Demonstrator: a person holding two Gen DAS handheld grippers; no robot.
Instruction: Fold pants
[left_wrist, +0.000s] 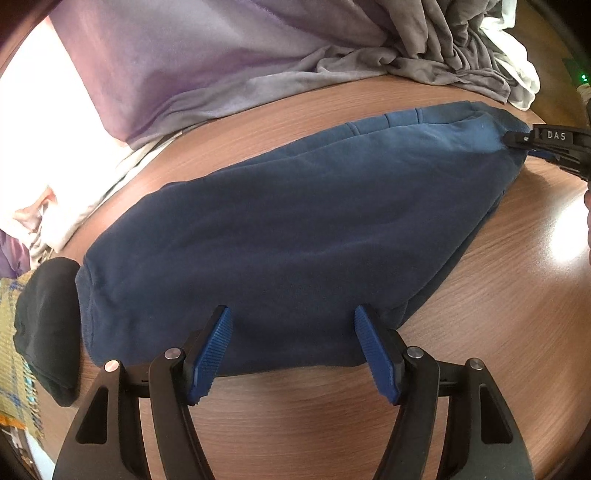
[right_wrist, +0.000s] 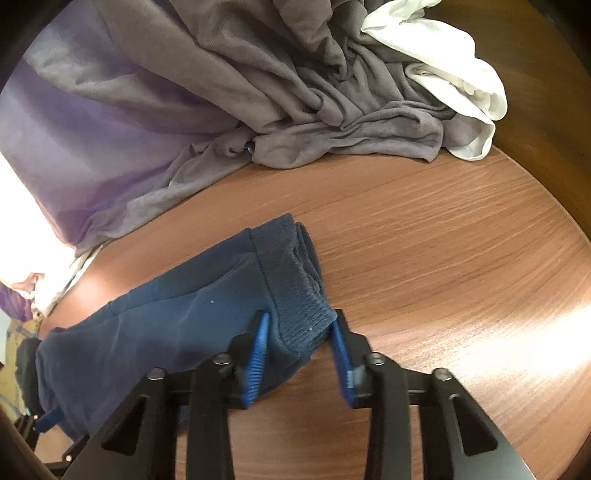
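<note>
Just folded pants (left_wrist: 295, 221) on table (left_wrist: 498, 295)

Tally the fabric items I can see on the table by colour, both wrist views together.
Navy blue pants: 1
Grey cloth: 1
White cloth: 1
Purple cloth: 1
Black item at the pants' left end: 1
Yellow-green plaid fabric at the edge: 1
Total: 6

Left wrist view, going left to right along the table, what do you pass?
Yellow patterned cloth → black garment → left gripper over the blue pants → right gripper at the pants' far right end.
</note>
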